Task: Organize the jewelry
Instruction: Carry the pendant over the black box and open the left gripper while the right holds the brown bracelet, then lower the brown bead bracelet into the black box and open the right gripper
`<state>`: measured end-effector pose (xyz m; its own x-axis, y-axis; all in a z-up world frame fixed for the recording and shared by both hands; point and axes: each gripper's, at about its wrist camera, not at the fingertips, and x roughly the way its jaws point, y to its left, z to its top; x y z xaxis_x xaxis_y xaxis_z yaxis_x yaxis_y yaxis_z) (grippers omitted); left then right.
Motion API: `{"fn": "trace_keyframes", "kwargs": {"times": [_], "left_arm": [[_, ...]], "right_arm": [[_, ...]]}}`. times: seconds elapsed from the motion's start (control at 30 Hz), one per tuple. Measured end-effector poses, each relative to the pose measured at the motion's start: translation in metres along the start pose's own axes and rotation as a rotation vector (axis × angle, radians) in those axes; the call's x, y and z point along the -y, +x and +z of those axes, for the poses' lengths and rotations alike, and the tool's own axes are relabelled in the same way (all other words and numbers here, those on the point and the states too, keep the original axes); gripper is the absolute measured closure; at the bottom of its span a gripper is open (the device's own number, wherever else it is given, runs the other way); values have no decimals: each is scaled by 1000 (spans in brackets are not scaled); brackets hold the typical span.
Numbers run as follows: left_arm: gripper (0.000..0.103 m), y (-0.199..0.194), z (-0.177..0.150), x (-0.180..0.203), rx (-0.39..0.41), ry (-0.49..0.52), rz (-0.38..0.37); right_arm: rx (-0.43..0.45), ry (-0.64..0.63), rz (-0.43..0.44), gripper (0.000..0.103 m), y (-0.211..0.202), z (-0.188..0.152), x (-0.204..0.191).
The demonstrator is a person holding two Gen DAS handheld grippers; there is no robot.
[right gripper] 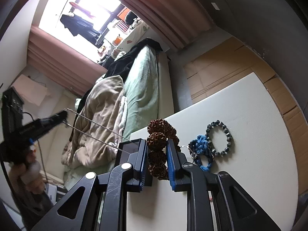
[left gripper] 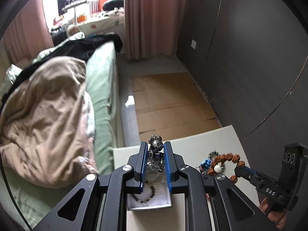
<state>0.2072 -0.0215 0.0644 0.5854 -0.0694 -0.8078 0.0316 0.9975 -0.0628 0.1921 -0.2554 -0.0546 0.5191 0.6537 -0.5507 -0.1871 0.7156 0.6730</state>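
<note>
My left gripper is shut on a silver bear-shaped pendant on a chain, held above a white jewelry box that holds a dark bead bracelet. My right gripper is shut on a brown rudraksha seed bracelet, lifted above the white table. That bracelet and the right gripper also show in the left wrist view. A grey bead bracelet and a blue knotted cord piece lie on the table.
A bed with a beige blanket and green sheet stands left of the table. Flattened cardboard covers the floor beyond it. A dark wall runs along the right.
</note>
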Motion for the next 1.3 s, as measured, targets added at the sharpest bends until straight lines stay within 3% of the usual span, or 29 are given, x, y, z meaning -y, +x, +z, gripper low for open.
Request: {"fn": "trace_keyframes", "kwargs": {"times": [0.43,0.7,0.77,0.8,0.83,0.87,1.1,1.3], "left_arm": [[86,76,-52,-26,-78,-149,-60],[83,93,-79,-43,-31,-290,-146],[66,96,-85,-54,-38,-331,-149],[46,96,-87,-60,-51,-353,-154],[32,92,-88,-67,-41,-375,-175],[28,87,-89,-71,-23,-383,-185],[25,51,-94,-106,48,-412,-159],[25,28,-100,-134,109,-445,-135]], "right_arm": [[42,-45,43,82,-1,-1,-16],[42,-69,57,82,11,-6,-33],[37,-72,61,82,16,-8,-36],[36,-75,64,82,19,-10,-39],[36,-76,67,82,21,-11,-41],[36,-78,75,82,24,-12,-44],[2,-101,137,82,51,-26,-71],[-68,-158,125,82,93,-45,-98]]}}
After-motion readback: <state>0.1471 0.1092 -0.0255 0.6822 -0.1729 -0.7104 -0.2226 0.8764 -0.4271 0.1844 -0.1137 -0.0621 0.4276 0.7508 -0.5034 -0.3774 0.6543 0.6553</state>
